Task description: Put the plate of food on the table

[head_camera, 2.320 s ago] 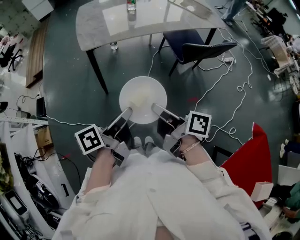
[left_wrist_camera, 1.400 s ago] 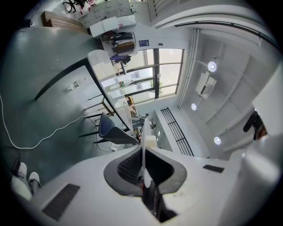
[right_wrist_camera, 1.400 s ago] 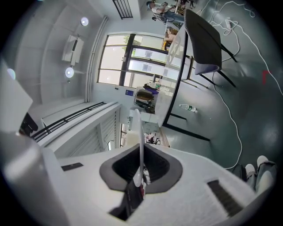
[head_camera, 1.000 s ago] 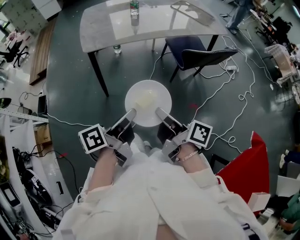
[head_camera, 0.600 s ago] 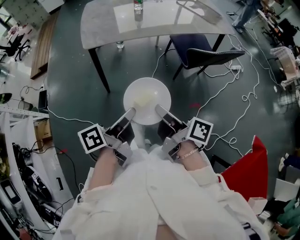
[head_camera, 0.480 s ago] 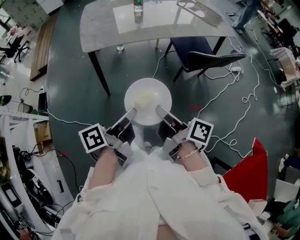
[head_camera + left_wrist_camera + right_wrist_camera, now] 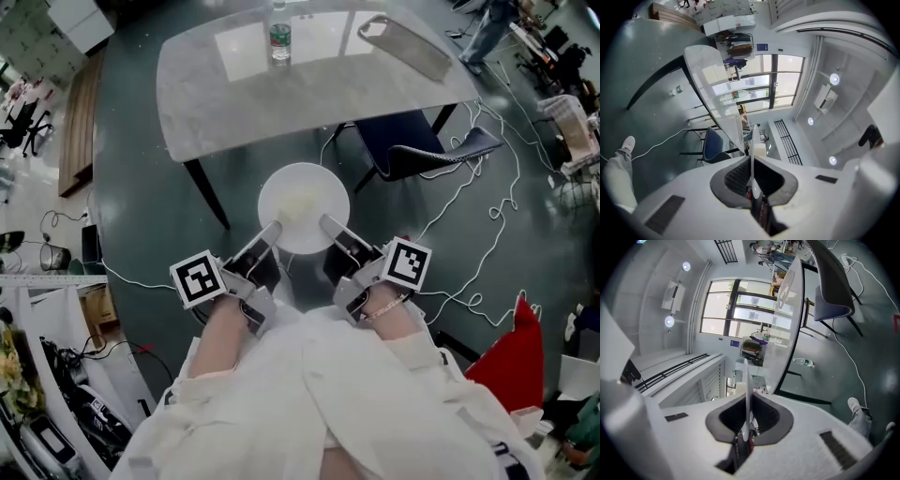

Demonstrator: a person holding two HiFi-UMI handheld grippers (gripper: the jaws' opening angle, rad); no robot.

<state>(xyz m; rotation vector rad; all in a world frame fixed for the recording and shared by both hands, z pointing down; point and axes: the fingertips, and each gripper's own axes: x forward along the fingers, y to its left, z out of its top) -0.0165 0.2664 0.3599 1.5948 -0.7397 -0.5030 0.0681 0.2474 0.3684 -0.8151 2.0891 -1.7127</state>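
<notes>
Left gripper (image 7: 271, 229) and right gripper (image 7: 326, 223) each pinch shut on the near rim of a white plate (image 7: 330, 192), held above the floor, short of the table (image 7: 234, 94). It looks stiff, breakable and probably slippery, so two rim grips suit it.

This looks like a large open lab or test hall, not a home. White cables (image 7: 507, 201) trail loose across a dark green floor (image 7: 141, 216). A pale marble-look worktop (image 7: 234, 84) stands beside a dark chair (image 7: 412, 150), and racks crammed with gear (image 7: 56, 375) line the left edge. The left claw's view shows tall windows (image 7: 764, 79), round ceiling lights (image 7: 835, 78) and a balcony railing (image 7: 787, 140).
</notes>
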